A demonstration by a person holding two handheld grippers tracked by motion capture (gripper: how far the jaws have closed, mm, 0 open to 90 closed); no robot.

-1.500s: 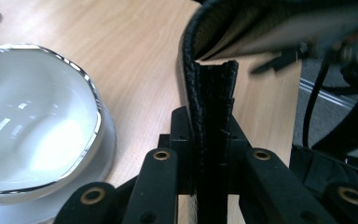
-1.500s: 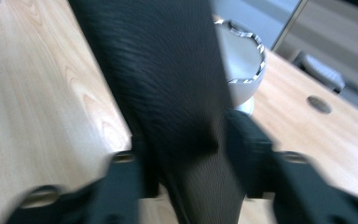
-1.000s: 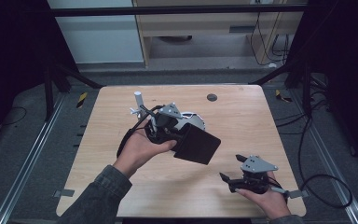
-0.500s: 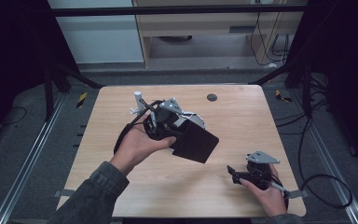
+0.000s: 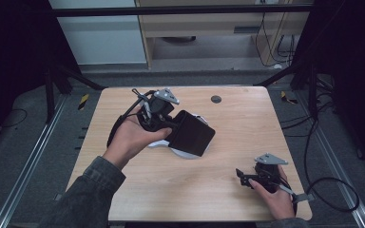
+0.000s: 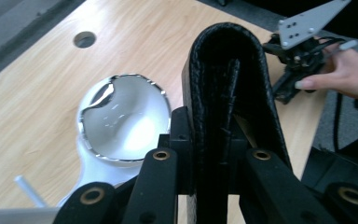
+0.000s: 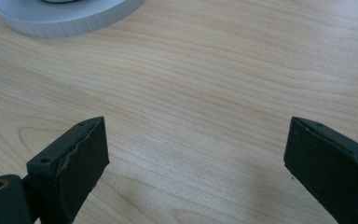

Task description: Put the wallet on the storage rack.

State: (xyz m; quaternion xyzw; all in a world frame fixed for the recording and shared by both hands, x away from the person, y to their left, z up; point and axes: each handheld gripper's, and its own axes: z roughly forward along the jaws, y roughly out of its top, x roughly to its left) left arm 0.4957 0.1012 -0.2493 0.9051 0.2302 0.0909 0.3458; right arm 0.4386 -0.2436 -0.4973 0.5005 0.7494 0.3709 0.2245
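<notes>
A folded black leather case (image 5: pixel 191 134) hangs over the middle of the wooden table (image 5: pixel 247 123), and my left gripper (image 5: pixel 172 125) is shut on its near edge. In the left gripper view both jaws clamp the case (image 6: pixel 228 79) along its fold. Under and beside it lies a round mirror in a white frame (image 6: pixel 121 116), whose rim (image 5: pixel 183 153) peeks out below the case in the high view. My right gripper (image 5: pixel 241 175) rests low at the table's front right, held by a hand, open with bare wood between its fingers (image 7: pixel 74 158).
A round cable hole (image 5: pixel 216 99) sits near the table's far edge. Cables trail off the right side to the floor (image 5: pixel 332 190). The white frame's edge (image 7: pixel 65 16) lies ahead of the right gripper. Metal rails and dark frame legs flank the table.
The left hand has turned and drawn the case slightly left and toward the far side, baring more of the white frame. The right gripper has slid a little rightward.
</notes>
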